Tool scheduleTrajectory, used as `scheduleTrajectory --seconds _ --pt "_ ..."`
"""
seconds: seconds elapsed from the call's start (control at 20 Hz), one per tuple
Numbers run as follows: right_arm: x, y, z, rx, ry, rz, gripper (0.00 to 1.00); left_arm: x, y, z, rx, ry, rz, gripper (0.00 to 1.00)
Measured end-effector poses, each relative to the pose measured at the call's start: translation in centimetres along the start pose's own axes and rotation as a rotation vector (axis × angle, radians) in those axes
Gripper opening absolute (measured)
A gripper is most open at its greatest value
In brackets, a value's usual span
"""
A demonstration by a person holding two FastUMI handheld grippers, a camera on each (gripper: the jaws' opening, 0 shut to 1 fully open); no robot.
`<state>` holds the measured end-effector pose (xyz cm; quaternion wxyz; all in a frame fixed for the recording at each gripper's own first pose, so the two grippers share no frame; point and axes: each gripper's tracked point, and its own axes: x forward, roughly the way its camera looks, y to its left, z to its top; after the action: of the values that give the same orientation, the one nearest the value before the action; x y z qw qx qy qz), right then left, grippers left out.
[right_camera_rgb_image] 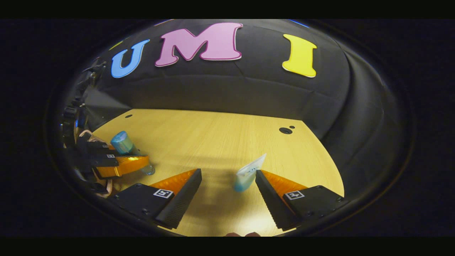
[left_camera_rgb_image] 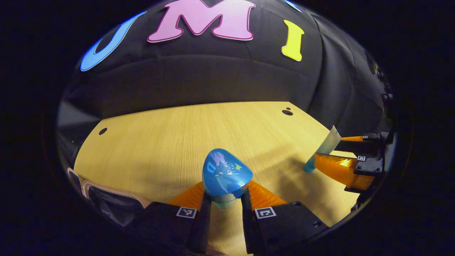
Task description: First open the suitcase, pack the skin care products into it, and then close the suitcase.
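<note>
A blue bottle (left_camera_rgb_image: 226,174) with a rounded cap stands between the fingers of my left gripper (left_camera_rgb_image: 225,193), which is shut on its body just above the wooden table (left_camera_rgb_image: 170,142). The right gripper view shows the same bottle (right_camera_rgb_image: 122,143) at the far left, clamped in the left gripper (right_camera_rgb_image: 142,161). My right gripper (right_camera_rgb_image: 227,174) stands wide open. A white and blue tube (right_camera_rgb_image: 249,174) stands cap down on the table, right against its right finger. In the left gripper view that tube (left_camera_rgb_image: 325,147) sits between the right gripper's orange fingers (left_camera_rgb_image: 337,169). A pink-rimmed suitcase edge (left_camera_rgb_image: 106,197) shows at bottom left.
Small dark holes (left_camera_rgb_image: 287,112) mark the table's far corners. The black booth wall rises just behind the table's back edge. Bare wood stretches ahead of both grippers. The suitcase rim (right_camera_rgb_image: 87,135) also peeks out behind the left gripper.
</note>
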<state>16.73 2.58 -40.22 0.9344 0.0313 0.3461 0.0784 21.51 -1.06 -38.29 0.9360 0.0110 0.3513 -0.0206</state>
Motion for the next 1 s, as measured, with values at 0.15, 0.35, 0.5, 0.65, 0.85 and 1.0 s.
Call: scheduleTrajectory --seconds 0.15,0.35,0.5,0.65,0.85,1.0 --pt "1.7 -1.3 -0.9 0.031 0.023 -0.021 0.97 0.3 -0.1 0.0 0.003 -0.006 0.01 0.43" --pt "4.2 -2.2 -2.4 0.075 0.064 -0.032 0.94 0.6 -0.1 0.2 0.002 -0.006 0.02 0.47" --pt "5.3 -2.3 -3.4 0.091 0.091 -0.059 0.71 0.5 -0.1 0.1 -0.001 -0.005 0.028 0.44" --pt "4.7 -1.8 -2.9 0.095 0.1 -0.031 0.43 0.6 -0.2 0.1 0.02 0.008 0.007 0.43" --pt "1.4 -0.6 -0.7 0.071 0.049 -0.001 0.42 -1.4 0.1 1.5 -0.057 0.069 -0.039 0.39" --pt "-2.9 0.7 1.5 0.055 -0.006 0.035 0.42 -6.5 1.7 4.4 -0.118 0.065 -0.086 0.39"
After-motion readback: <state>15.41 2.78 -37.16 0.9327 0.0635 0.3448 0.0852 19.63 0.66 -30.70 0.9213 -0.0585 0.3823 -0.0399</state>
